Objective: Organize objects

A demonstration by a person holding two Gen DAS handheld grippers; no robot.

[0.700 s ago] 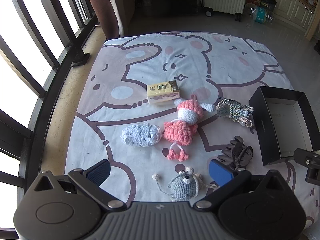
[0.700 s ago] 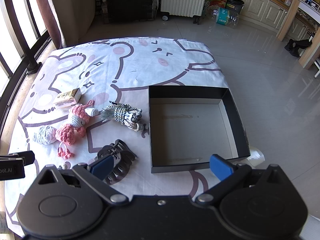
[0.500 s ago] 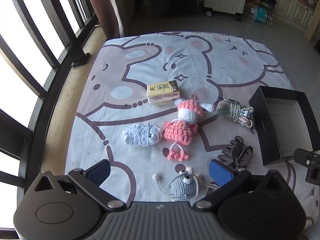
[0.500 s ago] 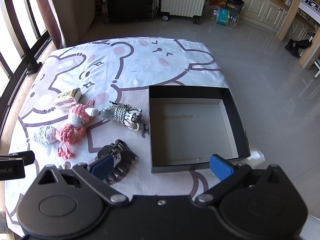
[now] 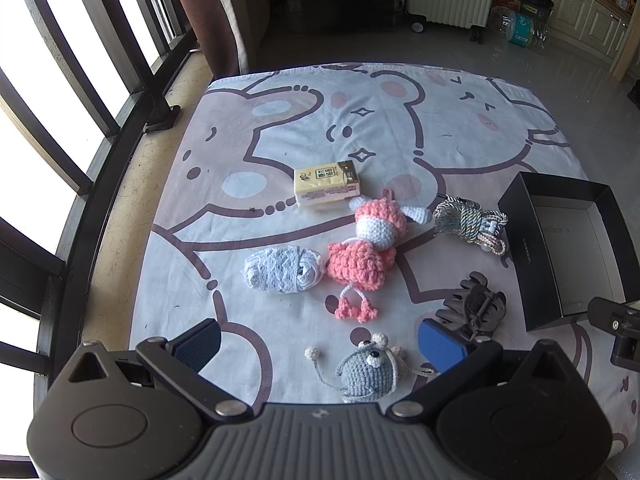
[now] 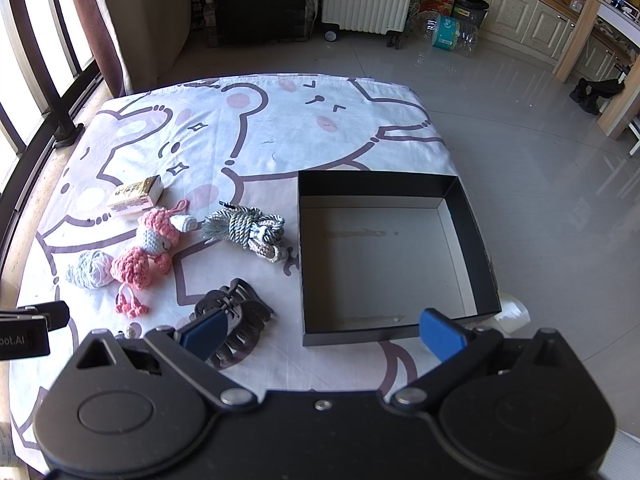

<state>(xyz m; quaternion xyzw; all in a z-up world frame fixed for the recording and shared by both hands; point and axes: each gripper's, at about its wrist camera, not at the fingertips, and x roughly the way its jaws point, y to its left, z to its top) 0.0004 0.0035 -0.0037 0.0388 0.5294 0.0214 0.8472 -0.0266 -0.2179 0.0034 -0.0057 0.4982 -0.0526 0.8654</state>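
Fingers (image 5: 198, 342) spread wide, grasping nothing; hover above grey mouse (image 5: 368, 372) on sheet (image 5: 280, 120). Looks soft, light; best pinched across body.

Right fingers (image 6: 206, 330) likewise released, over clip (image 6: 236, 316), beside empty box (image 6: 480, 240). Looks stiff, springy; best taken at hinge.

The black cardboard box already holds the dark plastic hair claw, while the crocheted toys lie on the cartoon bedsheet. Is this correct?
Not quite. The black cardboard box is empty; the dark plastic hair claw lies on the cartoon bedsheet beside it, as the right wrist view shows. The crocheted toys do lie on the sheet.
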